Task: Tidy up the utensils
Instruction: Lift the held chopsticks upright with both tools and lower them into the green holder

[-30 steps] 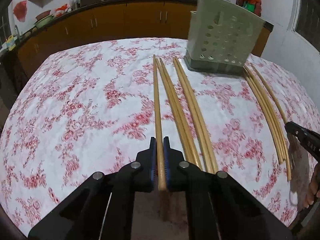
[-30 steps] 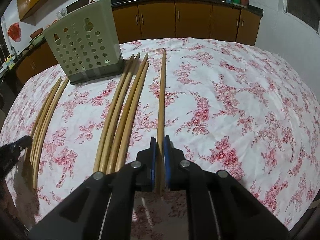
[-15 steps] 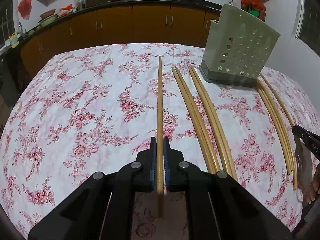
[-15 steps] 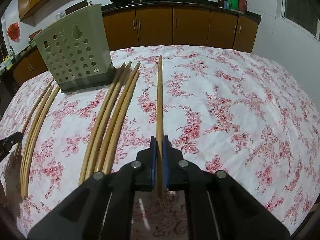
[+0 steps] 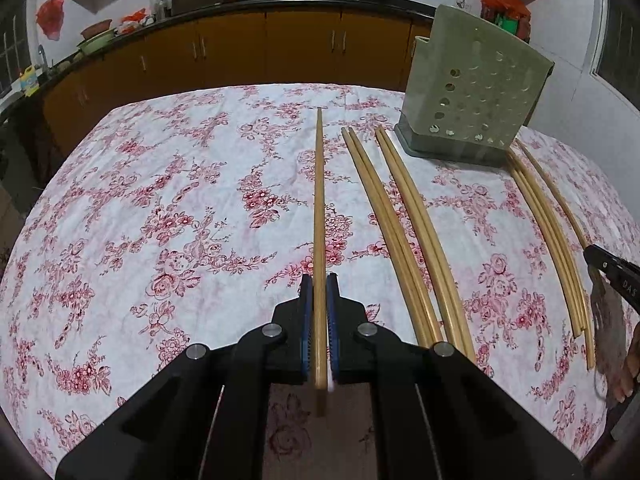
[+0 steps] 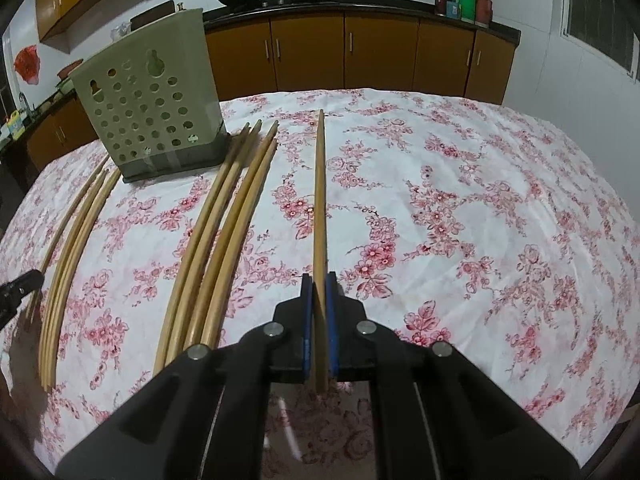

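Left wrist view: a chopstick [image 5: 319,208] sits clamped between the left gripper's [image 5: 319,300] fingers, gripped near its butt end, the tip reaching out over the table [image 5: 140,200] toward the far edge. From the right wrist, the right gripper [image 6: 319,300] is likewise clamped on a second chopstick [image 6: 320,200], also held near the butt and angled forward. Four more chopsticks [image 6: 224,232] lie on the cloth between the two hands, and another bunch [image 6: 68,248] lies beyond them, just beside the left gripper's fingers. The green holder [image 6: 152,96] stands upright at the far side of the table, between the two loose groups.

I'd worry about that end-on grip: so much length hangs ahead of the fingers that a stick could pivot or slide out as it's swung. Tipping each one upright to drop it in, a tip might catch the holder's rim, or nudge the light holder over.
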Tool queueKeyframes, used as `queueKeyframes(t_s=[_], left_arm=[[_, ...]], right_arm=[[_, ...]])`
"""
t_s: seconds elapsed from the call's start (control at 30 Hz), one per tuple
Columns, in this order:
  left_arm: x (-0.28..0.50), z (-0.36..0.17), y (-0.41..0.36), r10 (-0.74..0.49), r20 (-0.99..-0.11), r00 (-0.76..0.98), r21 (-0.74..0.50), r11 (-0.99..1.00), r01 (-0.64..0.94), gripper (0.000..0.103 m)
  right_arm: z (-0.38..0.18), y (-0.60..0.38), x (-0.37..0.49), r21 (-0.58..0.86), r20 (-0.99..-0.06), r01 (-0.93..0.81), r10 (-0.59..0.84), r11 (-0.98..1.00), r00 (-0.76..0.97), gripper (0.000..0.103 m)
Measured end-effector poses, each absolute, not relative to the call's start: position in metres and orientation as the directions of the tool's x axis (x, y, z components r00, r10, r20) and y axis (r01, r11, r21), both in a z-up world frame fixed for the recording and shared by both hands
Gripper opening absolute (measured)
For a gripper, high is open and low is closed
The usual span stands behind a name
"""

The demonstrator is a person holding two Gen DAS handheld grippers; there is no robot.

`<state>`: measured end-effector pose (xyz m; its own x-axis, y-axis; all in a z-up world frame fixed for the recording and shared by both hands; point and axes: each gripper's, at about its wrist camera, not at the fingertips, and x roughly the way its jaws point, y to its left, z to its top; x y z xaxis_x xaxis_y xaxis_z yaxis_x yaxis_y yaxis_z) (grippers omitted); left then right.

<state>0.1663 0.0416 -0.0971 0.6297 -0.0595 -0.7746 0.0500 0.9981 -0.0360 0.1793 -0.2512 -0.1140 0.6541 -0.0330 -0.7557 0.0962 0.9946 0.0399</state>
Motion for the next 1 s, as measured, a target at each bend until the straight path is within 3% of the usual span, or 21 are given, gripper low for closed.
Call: queueKeyframes(t_s=[0.1, 0.53, 1.0], left_arm=[[0.164, -0.087, 0.045, -0.073, -0.756, 0.651, -0.048, 0.997, 0.057, 0.008], [0.161, 0.020, 0.070, -0.101, -0.529, 0.842, -0.144, 0.989, 0.028, 0.007], [0.169, 0.071, 0.079, -0.121, -0.425, 0.897, -0.201, 0.979, 0.036, 0.007]], right_arm=[[-0.094, -0.256, 0.172, 0.047, -0.705, 0.107, -0.043, 0.993, 0.708, 0.008], [-0.002, -0.278, 0.153, 0.095, -0.505, 0.125, -0.061, 0.988, 0.861, 0.008], [0.052, -0.288, 0.154, 0.154, -0.378, 0.101, -0.036, 0.983, 0.925, 0.008]])
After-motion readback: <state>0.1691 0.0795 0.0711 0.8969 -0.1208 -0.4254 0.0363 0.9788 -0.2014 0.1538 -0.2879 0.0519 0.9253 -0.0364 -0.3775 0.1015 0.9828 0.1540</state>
